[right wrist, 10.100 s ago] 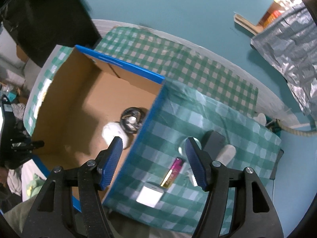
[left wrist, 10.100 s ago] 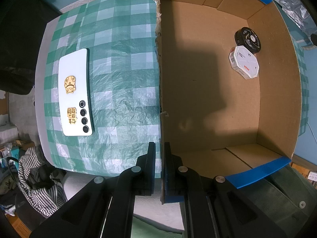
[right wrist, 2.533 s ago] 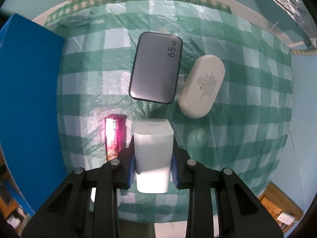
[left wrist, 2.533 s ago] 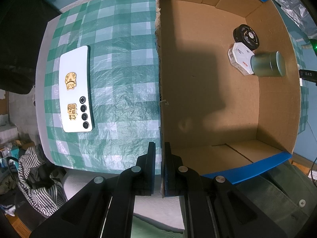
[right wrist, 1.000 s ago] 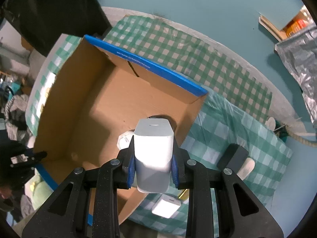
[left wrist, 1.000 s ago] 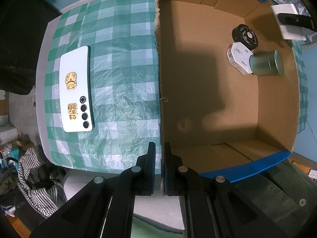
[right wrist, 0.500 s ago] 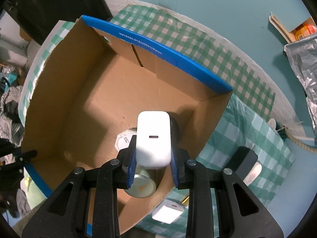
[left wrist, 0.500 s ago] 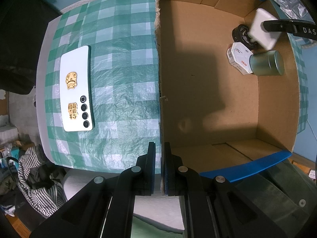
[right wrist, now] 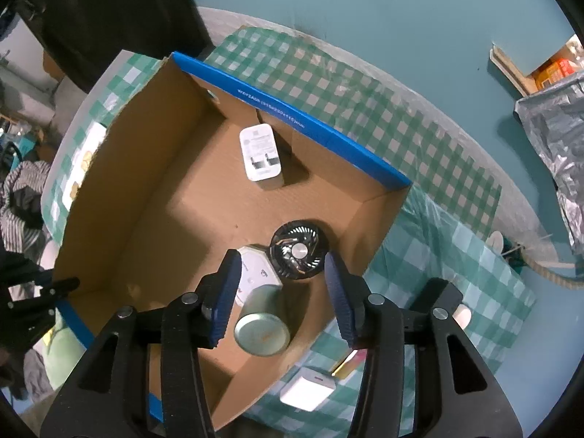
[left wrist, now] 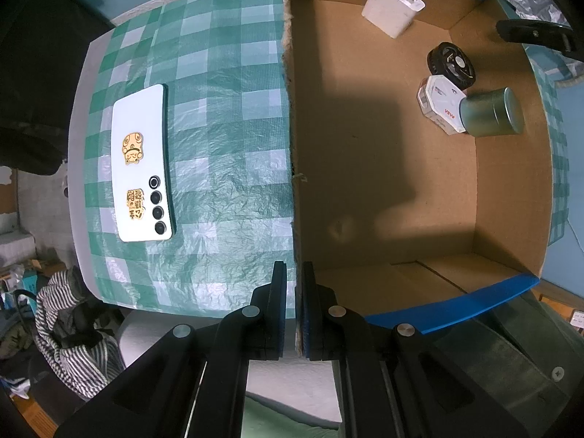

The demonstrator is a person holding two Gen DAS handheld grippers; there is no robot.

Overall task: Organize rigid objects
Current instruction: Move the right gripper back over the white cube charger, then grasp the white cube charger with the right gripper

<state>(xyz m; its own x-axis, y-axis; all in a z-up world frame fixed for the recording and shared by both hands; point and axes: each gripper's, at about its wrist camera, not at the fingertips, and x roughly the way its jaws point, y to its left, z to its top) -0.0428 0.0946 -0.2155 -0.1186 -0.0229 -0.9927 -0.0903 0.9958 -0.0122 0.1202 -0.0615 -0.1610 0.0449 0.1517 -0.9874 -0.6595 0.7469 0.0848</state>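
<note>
The white charger (right wrist: 261,158) lies loose on the floor of the cardboard box (right wrist: 292,116), against its far blue-edged wall; the left wrist view has this charger (left wrist: 392,7) at the top. My right gripper (right wrist: 283,295) hangs above the box's near corner, its jaws opening with nothing between them. Beneath it sit a black fan (right wrist: 297,253), a white octagonal case (right wrist: 255,266) and a round metal tin (right wrist: 261,332). My left gripper (left wrist: 295,310) is shut on the box wall (left wrist: 292,109).
A white phone (left wrist: 142,164) lies on the checked cloth left of the box. Right of the box are another white charger (right wrist: 308,392), a pink lighter (right wrist: 350,363), a dark power bank (right wrist: 440,297) and a white oval case (right wrist: 461,315).
The right gripper's jaws have spread and let go of the white charger, which now rests on the box floor by the far wall. The left gripper has not moved.
</note>
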